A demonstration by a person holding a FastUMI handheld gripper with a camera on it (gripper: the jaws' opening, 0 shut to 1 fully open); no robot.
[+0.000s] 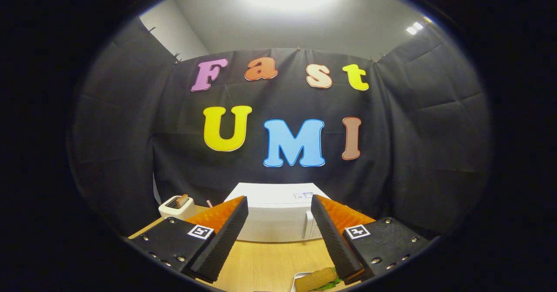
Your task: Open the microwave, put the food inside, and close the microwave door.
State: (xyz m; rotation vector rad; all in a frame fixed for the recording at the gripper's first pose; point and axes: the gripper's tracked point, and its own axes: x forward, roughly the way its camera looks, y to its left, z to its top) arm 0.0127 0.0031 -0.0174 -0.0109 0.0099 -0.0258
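Observation:
A white microwave (274, 216) stands on the wooden table (270, 261) beyond my fingers, its door shut. My gripper (279, 211) is open, held above the table with nothing between its fingers (226, 235). The food (317, 280), a tan roll with green leaf on a white plate, lies on the table close below the right finger (330, 235), partly hidden by it.
A small white toaster (177, 207) with a slice of bread in it sits on the table left of the microwave, beyond the left finger. Black cloth walls close the booth behind and on both sides.

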